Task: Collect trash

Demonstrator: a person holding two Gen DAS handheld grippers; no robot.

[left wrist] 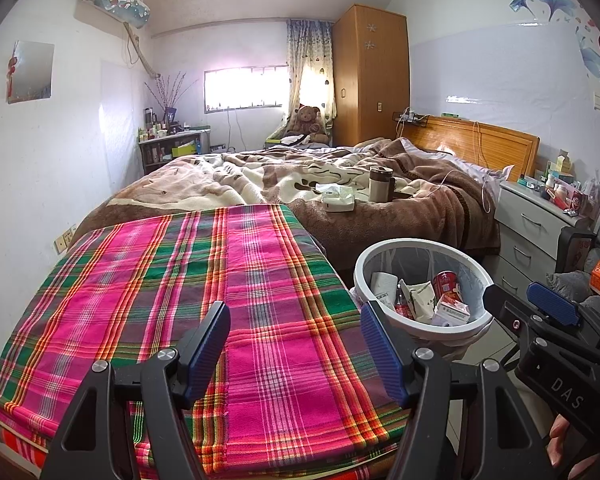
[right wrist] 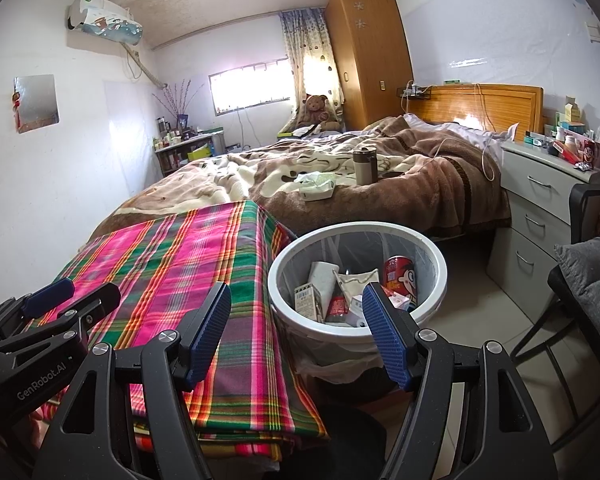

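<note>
Both grippers' jaws stand apart and empty, the trash bin (right wrist: 356, 280) just beyond the right gripper (right wrist: 296, 336).

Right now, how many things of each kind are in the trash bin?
In the white trash bin, as far as the pile shows:
Red cans: 1
Small bottles with red labels: 1
Cartons or boxes: 2
White paper roll: 1
Crumpled paper bag: 1
Total: 6
</note>
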